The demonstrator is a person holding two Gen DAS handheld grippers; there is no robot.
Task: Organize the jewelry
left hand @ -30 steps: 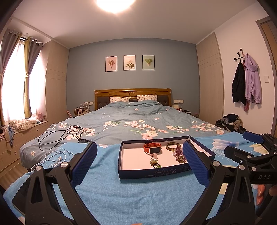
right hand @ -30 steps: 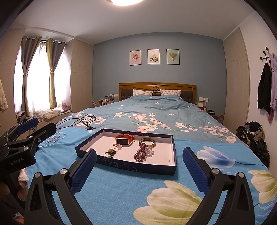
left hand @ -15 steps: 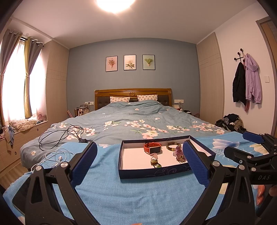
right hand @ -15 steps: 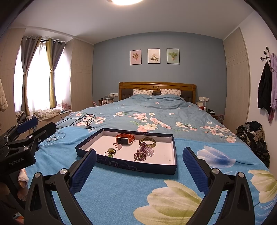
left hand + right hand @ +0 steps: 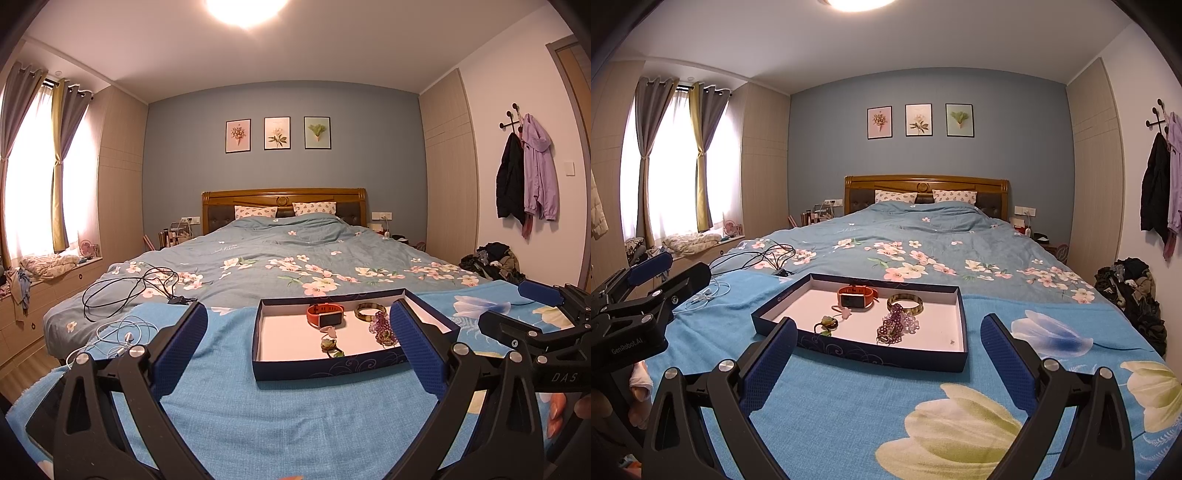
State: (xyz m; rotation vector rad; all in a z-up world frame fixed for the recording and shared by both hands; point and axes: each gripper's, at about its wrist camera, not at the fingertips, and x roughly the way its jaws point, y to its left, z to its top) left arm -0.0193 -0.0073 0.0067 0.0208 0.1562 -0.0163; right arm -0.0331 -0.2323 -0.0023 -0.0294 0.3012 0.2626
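Facing tray [image 5: 864, 350], bead speck inside.

In the left wrist view, the left gripper's [image 5: 297, 334] right finger [image 5: 415, 350] covered the near right corner of the box [image 5: 328, 365] and part of the purple bead strand [image 5: 380, 325]; both finger bases ran off the bottom edge; the right gripper [image 5: 532, 306] was cut by the right edge, so its gap could not be judged; the items on the nightstand [image 5: 175, 234] were too small to name; in the right wrist view, the speck in the box [image 5: 952, 342] was too small to identify.
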